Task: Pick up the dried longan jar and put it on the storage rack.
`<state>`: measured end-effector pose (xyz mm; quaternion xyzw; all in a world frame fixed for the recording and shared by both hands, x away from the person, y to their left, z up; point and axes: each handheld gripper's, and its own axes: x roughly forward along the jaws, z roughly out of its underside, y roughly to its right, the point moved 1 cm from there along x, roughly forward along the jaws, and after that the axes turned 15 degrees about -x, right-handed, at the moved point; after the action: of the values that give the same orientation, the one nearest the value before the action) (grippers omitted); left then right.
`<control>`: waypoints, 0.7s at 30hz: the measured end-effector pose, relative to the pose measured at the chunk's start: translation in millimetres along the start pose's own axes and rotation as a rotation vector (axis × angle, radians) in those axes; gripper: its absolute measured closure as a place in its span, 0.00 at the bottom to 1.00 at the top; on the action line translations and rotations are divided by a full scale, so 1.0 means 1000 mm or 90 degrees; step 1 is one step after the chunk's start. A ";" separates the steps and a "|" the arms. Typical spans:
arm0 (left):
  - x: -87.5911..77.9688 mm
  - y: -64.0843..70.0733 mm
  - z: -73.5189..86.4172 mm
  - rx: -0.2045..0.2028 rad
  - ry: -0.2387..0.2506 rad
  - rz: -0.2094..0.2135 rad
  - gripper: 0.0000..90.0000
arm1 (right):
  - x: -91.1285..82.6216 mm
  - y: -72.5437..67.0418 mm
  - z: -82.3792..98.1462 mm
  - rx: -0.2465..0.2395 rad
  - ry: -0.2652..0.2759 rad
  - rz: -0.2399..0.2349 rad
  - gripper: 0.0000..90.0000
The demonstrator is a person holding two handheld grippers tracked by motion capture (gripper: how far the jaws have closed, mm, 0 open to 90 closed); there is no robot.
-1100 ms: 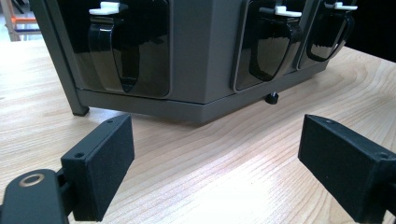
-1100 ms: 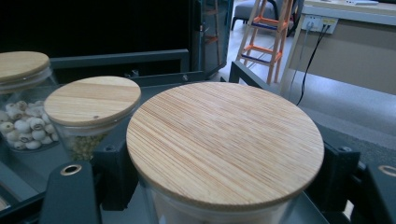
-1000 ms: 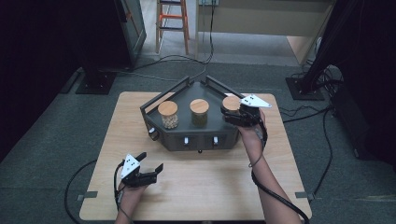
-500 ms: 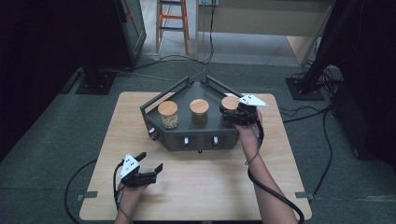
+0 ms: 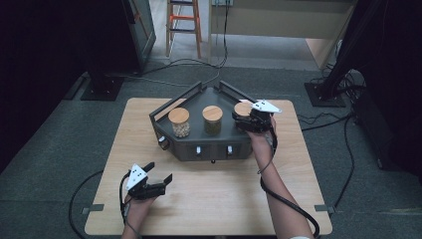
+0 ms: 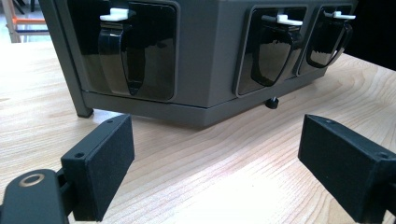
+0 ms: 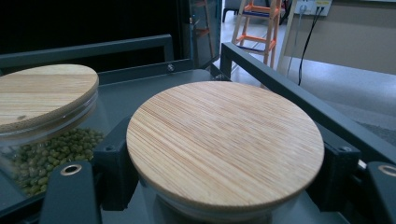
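A grey angular stand [image 5: 199,145] sits mid-table with three wooden-lidded glass jars on its railed top. The left jar [image 5: 179,122] holds pale beans, the middle jar [image 5: 212,119] green beans [image 7: 42,156]. My right gripper [image 5: 247,121] is shut on the right jar [image 5: 242,108], its pads [image 7: 114,163] pressing the glass just under the round lid [image 7: 224,140]. Whether that jar rests on the stand I cannot tell. My left gripper [image 5: 158,173] stands open low over the table, in front of the stand's left side, with nothing between its pads [image 6: 100,163].
The stand's front [image 6: 201,56] carries three black levers [image 6: 122,51] with white tabs. A raised rail [image 7: 289,93] runs close beside the held jar. Bare wooden table [image 5: 224,194] lies in front of the stand. Cables and a ladder [image 5: 184,20] are on the floor behind.
My right gripper has shifted slightly left and down with the jar in it. The left gripper has stayed where it was.
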<state>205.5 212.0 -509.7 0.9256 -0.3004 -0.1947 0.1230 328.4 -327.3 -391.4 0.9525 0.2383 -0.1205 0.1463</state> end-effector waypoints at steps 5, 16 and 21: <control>0.000 0.000 0.000 0.001 -0.002 0.000 0.12 | 0.002 -0.002 0.003 -0.005 0.006 0.002 0.28; 0.000 0.000 -0.001 0.001 -0.002 -0.003 0.12 | 0.003 0.001 0.012 0.014 0.016 -0.008 0.26; -0.001 -0.002 0.000 -0.004 0.003 -0.006 0.12 | 0.002 0.002 0.013 0.013 0.018 -0.009 0.23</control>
<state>205.4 214.1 -509.6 0.9272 -0.2950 -0.1939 0.1254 328.5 -332.4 -404.0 0.9538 0.2460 -0.1104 0.1325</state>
